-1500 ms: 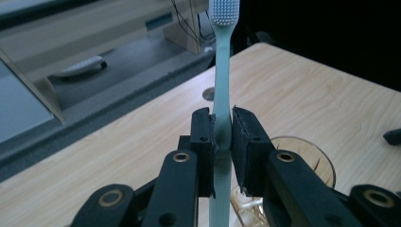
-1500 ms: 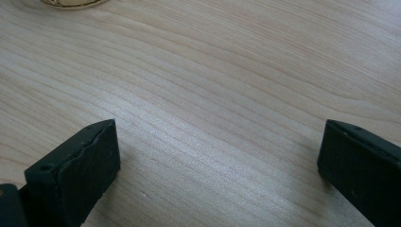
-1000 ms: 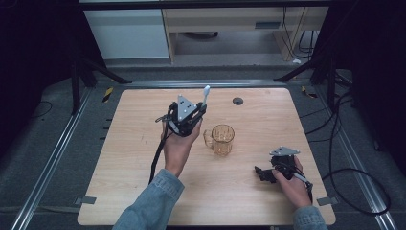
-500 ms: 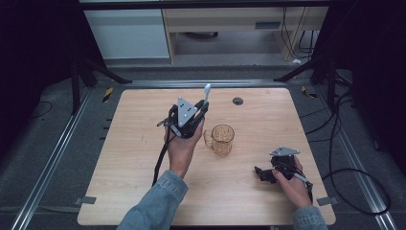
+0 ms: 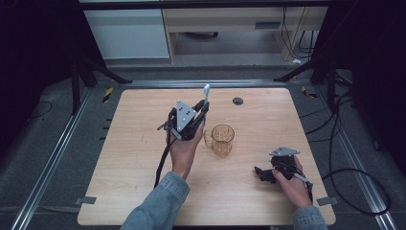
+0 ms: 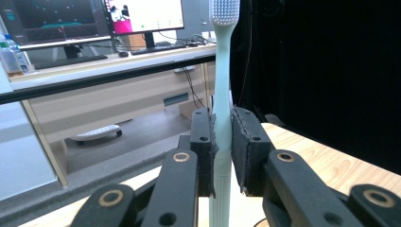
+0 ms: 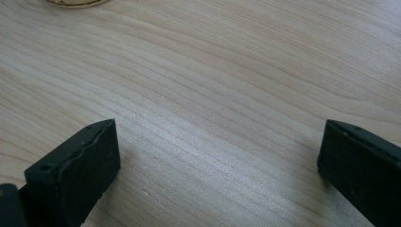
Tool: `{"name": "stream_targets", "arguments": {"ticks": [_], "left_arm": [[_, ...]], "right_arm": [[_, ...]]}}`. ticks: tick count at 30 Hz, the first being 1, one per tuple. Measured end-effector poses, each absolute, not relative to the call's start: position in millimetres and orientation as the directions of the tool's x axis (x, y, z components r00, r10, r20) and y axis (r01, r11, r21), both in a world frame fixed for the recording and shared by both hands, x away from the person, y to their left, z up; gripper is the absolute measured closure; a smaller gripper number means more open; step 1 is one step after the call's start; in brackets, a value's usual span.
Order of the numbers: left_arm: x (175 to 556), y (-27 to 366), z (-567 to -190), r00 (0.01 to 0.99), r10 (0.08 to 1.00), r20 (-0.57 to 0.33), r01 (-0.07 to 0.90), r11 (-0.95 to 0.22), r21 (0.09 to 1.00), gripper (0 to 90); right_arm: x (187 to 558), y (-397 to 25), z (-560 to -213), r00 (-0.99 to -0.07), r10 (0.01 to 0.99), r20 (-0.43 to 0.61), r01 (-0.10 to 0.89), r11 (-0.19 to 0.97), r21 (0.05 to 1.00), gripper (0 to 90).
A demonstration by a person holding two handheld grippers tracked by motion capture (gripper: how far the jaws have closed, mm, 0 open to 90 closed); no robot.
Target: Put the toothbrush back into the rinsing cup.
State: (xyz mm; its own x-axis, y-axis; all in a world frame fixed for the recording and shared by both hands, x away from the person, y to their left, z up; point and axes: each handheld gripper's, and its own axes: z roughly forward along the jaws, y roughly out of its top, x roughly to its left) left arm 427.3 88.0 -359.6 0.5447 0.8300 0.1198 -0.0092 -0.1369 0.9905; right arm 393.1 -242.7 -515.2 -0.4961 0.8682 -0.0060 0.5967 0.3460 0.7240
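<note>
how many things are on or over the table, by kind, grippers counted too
toothbrush: 1, pale, clamped upright in the left gripper
mug: 1, clear amber, standing on the table
grippers: 2, the left gripper and the right gripper, jaws wide apart over bare wood
small dark round disc: 1, near the far edge
total: 5

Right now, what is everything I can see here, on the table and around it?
pale green plastic toothbrush: one, held upright in the left gripper, bristle head on top
clear amber glass mug: one, table centre, handle facing the left hand
light wooden table: one, with a small dark round hole near its far edge
white cabinet: one, behind the table
computer monitors: two, lit, on a desk beyond
left gripper: black, shut on the toothbrush
right gripper: black, open, low over the table's right side
</note>
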Motion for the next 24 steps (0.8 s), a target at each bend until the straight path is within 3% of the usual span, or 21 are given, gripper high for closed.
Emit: {"name": "stream_targets", "arguments": {"ticks": [24], "left_arm": [[427, 89, -384, 0.560, 0.827, 0.048, -0.042, -0.029, 0.999, 78.8]], "right_arm": [[393, -242, -515, -0.501, 0.866, -0.006, 0.594, 0.349, 0.725, 0.4]]}}
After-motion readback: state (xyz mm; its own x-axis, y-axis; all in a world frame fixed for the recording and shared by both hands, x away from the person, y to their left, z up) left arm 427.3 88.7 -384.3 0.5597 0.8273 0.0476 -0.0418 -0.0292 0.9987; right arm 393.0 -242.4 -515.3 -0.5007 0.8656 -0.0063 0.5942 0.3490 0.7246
